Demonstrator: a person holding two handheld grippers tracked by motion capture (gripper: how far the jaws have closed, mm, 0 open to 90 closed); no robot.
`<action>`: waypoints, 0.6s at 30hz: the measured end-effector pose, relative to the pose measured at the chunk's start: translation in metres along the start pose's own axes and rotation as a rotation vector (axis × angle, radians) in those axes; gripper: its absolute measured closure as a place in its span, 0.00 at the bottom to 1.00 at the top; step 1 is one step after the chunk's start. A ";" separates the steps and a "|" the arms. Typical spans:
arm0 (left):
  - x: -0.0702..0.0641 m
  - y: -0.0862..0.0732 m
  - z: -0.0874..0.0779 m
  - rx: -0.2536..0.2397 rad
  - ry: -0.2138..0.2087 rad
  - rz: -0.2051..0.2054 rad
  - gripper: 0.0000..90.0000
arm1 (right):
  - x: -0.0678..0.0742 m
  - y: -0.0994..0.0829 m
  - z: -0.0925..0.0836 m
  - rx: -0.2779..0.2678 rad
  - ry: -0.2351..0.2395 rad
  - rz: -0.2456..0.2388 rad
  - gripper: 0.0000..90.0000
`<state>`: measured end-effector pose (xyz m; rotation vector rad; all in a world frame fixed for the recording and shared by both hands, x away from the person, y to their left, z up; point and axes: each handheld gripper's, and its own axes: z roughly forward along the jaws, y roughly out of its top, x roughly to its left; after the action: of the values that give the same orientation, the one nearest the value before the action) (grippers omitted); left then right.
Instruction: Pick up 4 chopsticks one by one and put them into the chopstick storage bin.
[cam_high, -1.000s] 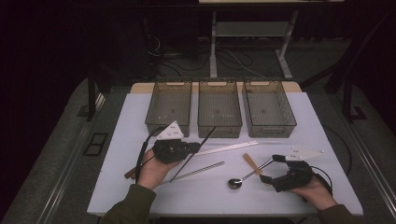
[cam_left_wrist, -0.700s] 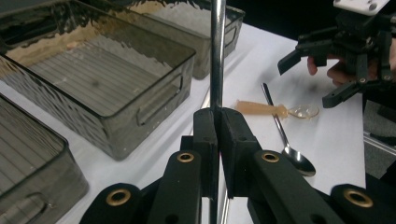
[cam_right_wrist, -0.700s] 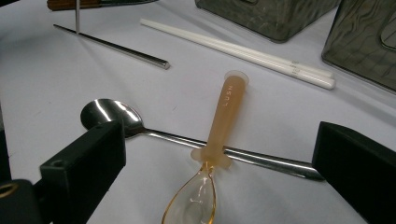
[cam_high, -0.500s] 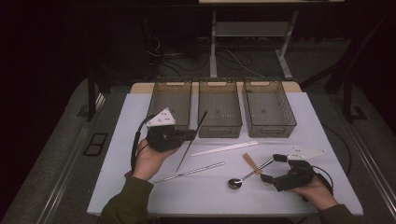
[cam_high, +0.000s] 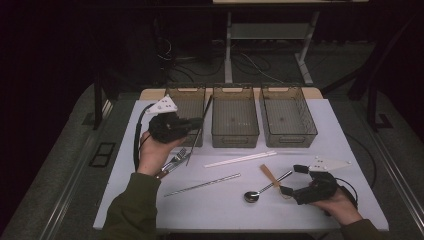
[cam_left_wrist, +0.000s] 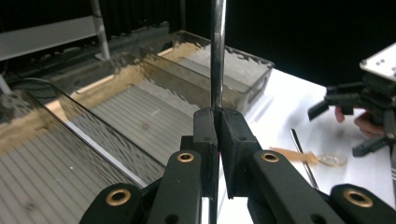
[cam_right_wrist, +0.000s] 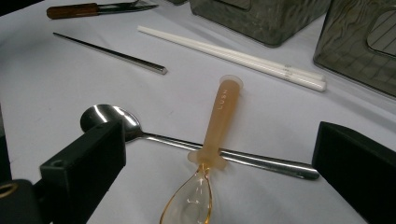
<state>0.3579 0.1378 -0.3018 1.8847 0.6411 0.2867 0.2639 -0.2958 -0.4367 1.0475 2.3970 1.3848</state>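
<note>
My left gripper (cam_high: 196, 122) is shut on a thin metal chopstick (cam_high: 199, 131) and holds it in the air at the front of the left bin (cam_high: 176, 94). In the left gripper view the jaws (cam_left_wrist: 218, 122) pinch the chopstick (cam_left_wrist: 217, 56), which stands up over the bins. My right gripper (cam_high: 292, 180) rests open on the table near its front right. An amber plastic spoon (cam_right_wrist: 223, 109) lies across a metal spoon (cam_right_wrist: 109, 119) between the wide-apart jaws of the right gripper (cam_right_wrist: 224, 163).
Three clear bins stand in a row at the back: left, middle (cam_high: 235, 135) and right (cam_high: 287, 135). On the white table (cam_high: 325, 130) lie white chopsticks (cam_high: 240, 159), a second metal chopstick (cam_high: 202, 185) and wooden-handled cutlery (cam_high: 172, 161).
My left gripper has lifted the metal chopstick off the table and carried it up and back toward the left bin. The right gripper has stayed put.
</note>
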 end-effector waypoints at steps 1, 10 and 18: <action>0.002 0.004 -0.001 -0.001 0.006 0.007 0.94 | 0.000 0.000 0.000 0.000 0.000 0.000 0.03; 0.027 0.036 -0.006 -0.022 0.078 0.011 0.94 | 0.000 0.000 -0.001 -0.003 0.001 0.001 0.03; 0.053 0.057 -0.007 -0.044 0.136 0.015 0.94 | -0.001 0.000 -0.001 -0.007 0.001 0.001 0.03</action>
<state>0.4153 0.1565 -0.2528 1.8399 0.7071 0.4386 0.2639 -0.2969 -0.4360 1.0472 2.3909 1.3927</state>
